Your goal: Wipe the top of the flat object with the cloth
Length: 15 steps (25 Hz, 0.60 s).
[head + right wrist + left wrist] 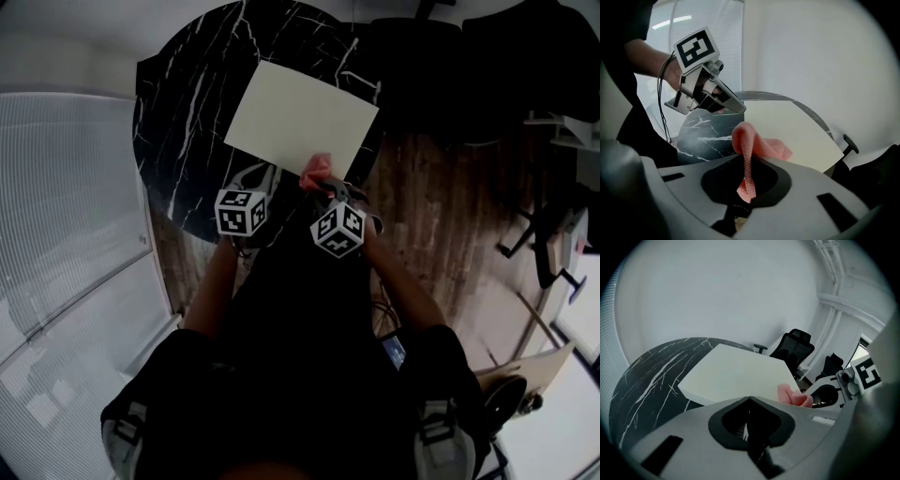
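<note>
Right claw [742, 205] pinches cloth [749, 151] between jaws.

My pale cream flat board [302, 120] lies level at upper centre. My pink waffle-weave cloth [316, 172] is bunched on its near edge, pinched in my right gripper [746, 199].

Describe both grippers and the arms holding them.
Left gripper and right gripper are pale grey shells with black cut-outs. Each carries a white cube with black square markers. A black cable trails from the left one. The person wears a black top.
</note>
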Motion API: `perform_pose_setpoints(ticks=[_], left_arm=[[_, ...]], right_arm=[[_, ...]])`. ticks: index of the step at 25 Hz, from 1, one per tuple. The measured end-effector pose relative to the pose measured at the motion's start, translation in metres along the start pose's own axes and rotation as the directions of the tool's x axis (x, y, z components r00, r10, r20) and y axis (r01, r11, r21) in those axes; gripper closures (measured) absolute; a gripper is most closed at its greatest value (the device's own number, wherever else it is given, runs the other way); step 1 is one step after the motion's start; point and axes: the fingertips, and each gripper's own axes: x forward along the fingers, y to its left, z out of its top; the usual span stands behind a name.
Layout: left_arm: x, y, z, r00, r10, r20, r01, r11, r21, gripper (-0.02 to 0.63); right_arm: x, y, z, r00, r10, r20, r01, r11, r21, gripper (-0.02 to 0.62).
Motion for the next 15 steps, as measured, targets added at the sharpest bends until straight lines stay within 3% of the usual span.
perform_pose_setpoints(ticks=[5,9,15], left_arm=[[-0.002,-0.002,0.011,1.000,0.014,0.026,-0.013,0.999,-0.035,0.606],[-0.006,-0.004,0.034,0.997,0.042,0.062,-0.041,0.999,-0.017,0.606],[-0.005,-0.003,0.072,0.989,0.070,0.133,-0.063,0.996,-0.056,0.606]], right_arm=[[-0.012,-0.014,0.015,0.999,0.000,0.039,-0.002,0.999,0.048,0.578],[-0.030,-0.041,0.040,0.994,-0.027,0.103,0.022,0.998,0.053,0.579],[-0.057,-0.110,0.087,0.954,-0.181,0.238,0.173,0.983,0.056,0.580]])
